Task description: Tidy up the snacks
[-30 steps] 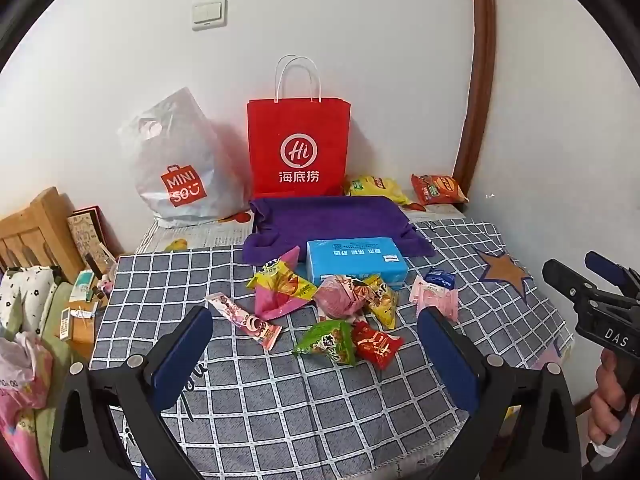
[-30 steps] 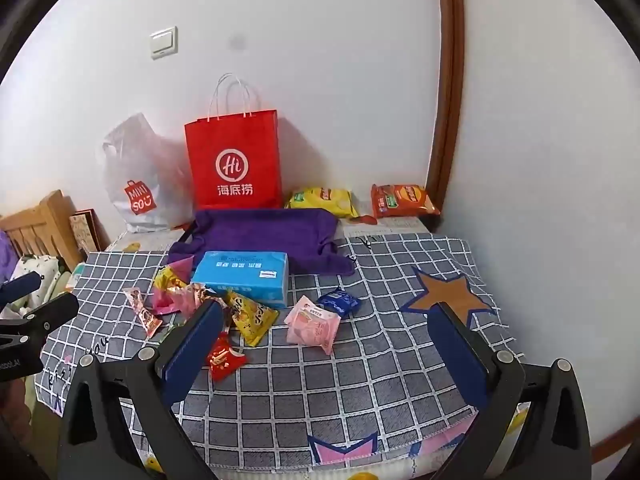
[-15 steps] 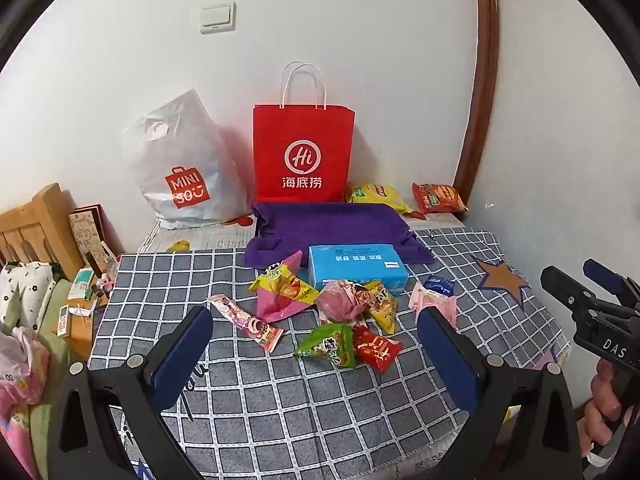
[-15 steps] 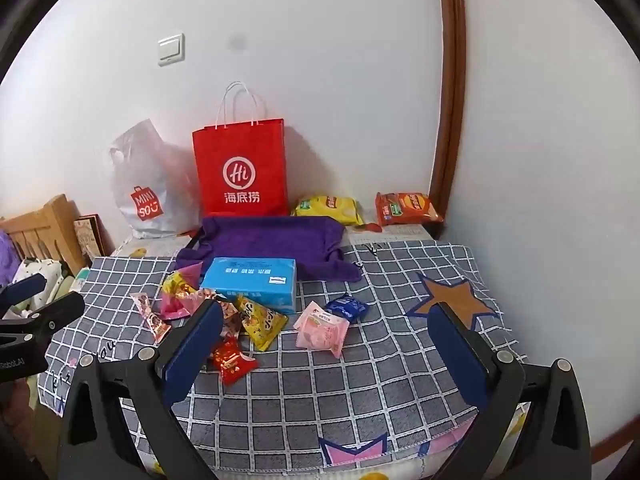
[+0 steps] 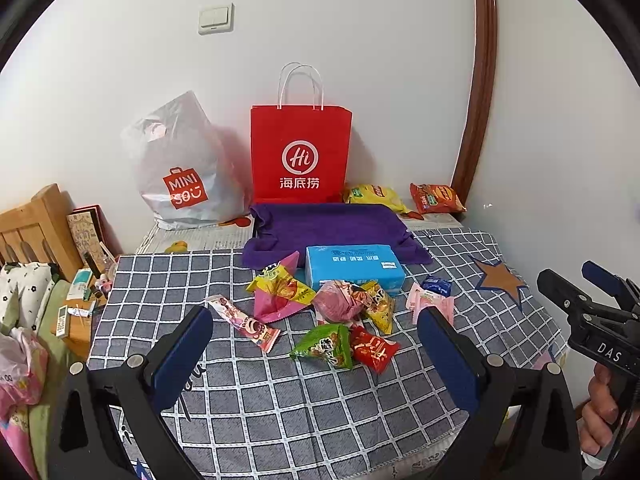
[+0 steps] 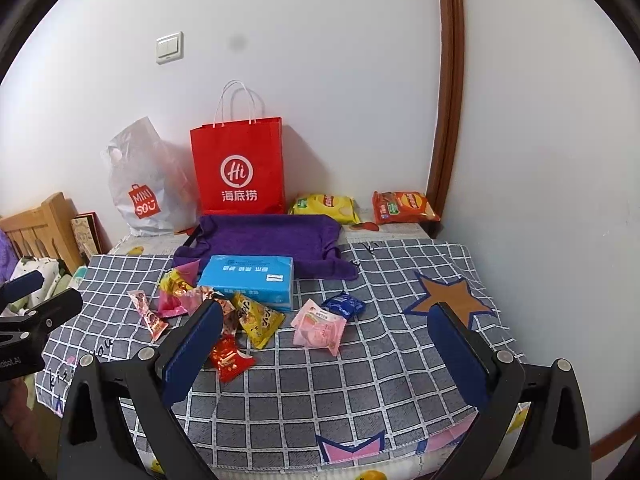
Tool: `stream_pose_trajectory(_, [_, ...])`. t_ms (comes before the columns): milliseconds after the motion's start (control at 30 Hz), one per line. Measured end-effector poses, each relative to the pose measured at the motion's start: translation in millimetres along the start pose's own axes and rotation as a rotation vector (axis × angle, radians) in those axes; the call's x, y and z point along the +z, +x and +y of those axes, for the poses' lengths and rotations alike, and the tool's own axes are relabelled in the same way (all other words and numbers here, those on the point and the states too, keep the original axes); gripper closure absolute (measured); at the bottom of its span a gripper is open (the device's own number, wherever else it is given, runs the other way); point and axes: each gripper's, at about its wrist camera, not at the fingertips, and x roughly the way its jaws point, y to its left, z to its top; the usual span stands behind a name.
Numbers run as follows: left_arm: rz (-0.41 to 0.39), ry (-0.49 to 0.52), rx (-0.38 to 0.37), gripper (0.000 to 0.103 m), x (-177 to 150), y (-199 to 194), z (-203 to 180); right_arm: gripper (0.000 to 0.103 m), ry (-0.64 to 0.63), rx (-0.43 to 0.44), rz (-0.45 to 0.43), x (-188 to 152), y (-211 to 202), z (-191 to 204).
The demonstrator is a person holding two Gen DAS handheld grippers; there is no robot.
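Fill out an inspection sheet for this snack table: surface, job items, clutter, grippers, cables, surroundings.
Surface: grey checked tablecloth with star patches, newspaper at the back.
Job's things: loose snack packets in a cluster, among them a green packet, a red packet, a pink round-print packet and a small blue packet; yellow chip bag and orange chip bag by the wall.
Clutter: blue tissue pack, purple cloth, red paper bag, grey Miniso bag.
Grippers: left gripper open, empty; right gripper open, empty; both above the near table edge.
Cables: nothing seen.
Surroundings: white walls, light switch, brown trim, wooden bed frame at left.
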Motion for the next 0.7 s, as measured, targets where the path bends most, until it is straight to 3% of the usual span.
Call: stream_pose_trajectory(700, [-0.011, 0.006, 0.0, 0.001, 0.0, -2.2, -1.2, 0.002, 0.025, 0.009, -0.007, -1.5, -2.1, -4.1])
